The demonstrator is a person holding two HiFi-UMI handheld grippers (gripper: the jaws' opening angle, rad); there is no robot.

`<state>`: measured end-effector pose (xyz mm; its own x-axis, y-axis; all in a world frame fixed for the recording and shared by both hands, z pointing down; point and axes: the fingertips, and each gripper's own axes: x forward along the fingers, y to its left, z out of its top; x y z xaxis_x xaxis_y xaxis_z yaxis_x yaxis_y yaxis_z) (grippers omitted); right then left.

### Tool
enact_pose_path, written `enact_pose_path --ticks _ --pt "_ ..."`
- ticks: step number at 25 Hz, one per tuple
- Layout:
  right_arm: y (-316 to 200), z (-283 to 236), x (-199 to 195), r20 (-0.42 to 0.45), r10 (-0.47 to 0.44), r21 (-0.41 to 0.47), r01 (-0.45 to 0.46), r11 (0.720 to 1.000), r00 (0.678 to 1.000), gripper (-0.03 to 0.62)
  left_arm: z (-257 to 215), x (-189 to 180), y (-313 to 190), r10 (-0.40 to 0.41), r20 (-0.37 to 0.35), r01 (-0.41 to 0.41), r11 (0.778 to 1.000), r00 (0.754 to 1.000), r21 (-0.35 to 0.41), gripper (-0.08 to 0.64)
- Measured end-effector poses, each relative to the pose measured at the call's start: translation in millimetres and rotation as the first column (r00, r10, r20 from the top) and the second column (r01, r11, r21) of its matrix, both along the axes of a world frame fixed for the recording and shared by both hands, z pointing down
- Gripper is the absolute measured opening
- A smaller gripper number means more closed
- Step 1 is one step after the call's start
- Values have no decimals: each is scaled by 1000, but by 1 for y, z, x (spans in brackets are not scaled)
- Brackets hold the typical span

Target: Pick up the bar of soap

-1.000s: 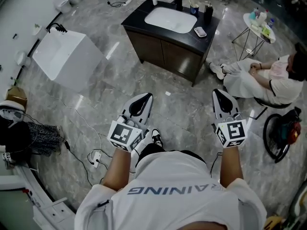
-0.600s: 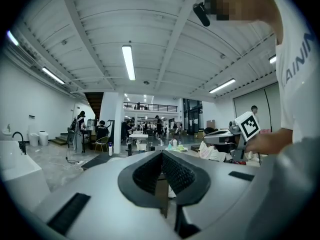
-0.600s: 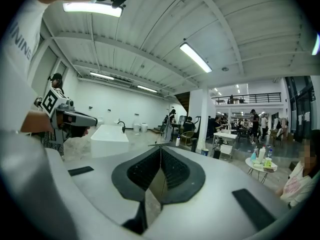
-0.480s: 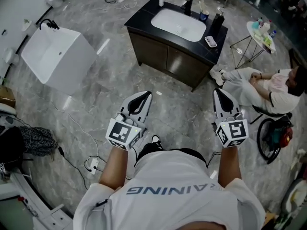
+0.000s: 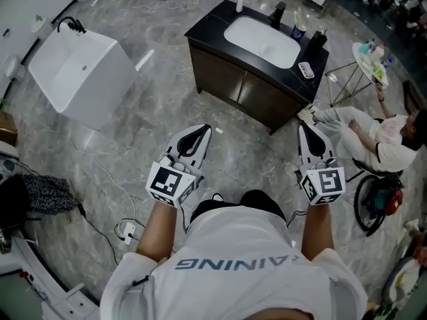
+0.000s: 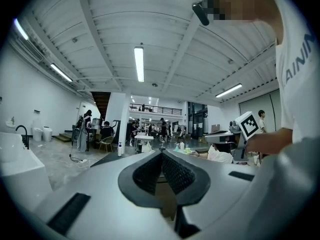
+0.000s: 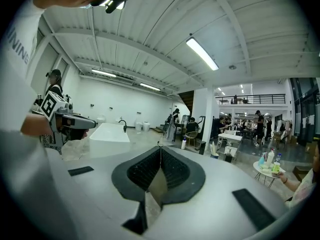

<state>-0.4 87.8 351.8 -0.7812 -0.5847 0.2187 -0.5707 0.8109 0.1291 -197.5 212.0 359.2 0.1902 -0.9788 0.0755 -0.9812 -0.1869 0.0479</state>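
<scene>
A dark vanity (image 5: 233, 89) with a white basin (image 5: 263, 42) stands ahead on the marble floor. At the right end of its counter lies a small white soap dish (image 5: 306, 70); what it holds is too small to make out. My left gripper (image 5: 200, 131) and right gripper (image 5: 303, 127) are held out level in front of me, well short of the vanity. Both are shut and empty, and their ribbed pads meet in the left gripper view (image 6: 161, 152) and the right gripper view (image 7: 160, 147).
On the counter stand a white bottle (image 5: 240, 1), a black tap (image 5: 277, 13), a cup (image 5: 299, 31) and a dark dispenser (image 5: 315, 42). A white freestanding basin block (image 5: 77, 72) is at left. A seated person (image 5: 377, 142) and a small round table (image 5: 370, 62) are at right. Cables (image 5: 127, 229) trail at lower left.
In the head view the vanity has drifted right and a little closer, and the white block has slid left. Both grippers keep the same shut, level pose ahead of me.
</scene>
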Motion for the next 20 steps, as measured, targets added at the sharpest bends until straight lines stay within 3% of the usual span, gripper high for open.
enact_pose_path --ticks 9,20 --pt "-46 14 -12 16 21 -11 -21 1000 1000 18 8 -7 -54 41 15 -41 999 999 -22 0" --pt "-161 23 -5 65 18 -36 -16 999 998 18 2 3 -162 42 55 -40 998 998 -53 0"
